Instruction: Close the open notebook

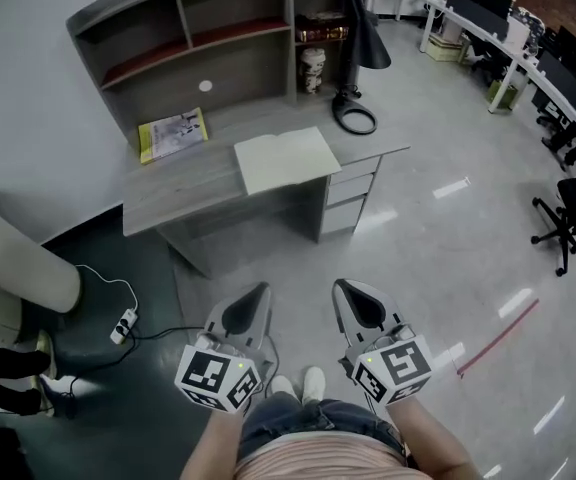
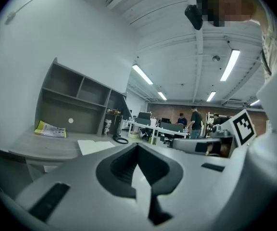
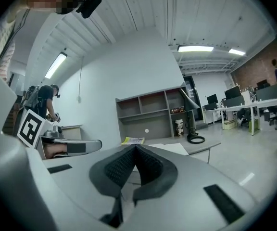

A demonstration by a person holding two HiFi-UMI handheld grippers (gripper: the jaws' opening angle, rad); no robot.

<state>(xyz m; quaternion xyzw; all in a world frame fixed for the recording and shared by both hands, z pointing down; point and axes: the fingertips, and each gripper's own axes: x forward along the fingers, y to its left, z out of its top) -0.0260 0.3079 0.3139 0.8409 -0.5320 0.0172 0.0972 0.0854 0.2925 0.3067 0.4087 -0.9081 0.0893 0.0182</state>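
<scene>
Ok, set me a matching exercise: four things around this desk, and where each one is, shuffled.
Things:
1. open notebook
2. yellow booklet
3. black lamp
4. power strip

Places:
A. on the floor, left of the desk
B. desk's right end
C. desk's front edge, above the drawers
D. desk's left part, by the shelf unit

Pairs: 1-C; 2-D; 3-B; 4-A

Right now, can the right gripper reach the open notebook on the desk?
Probably not yet. The right gripper sits well back, with bare floor between it and the notebook. Nothing blocks the path, so stepping closer should do.
</scene>
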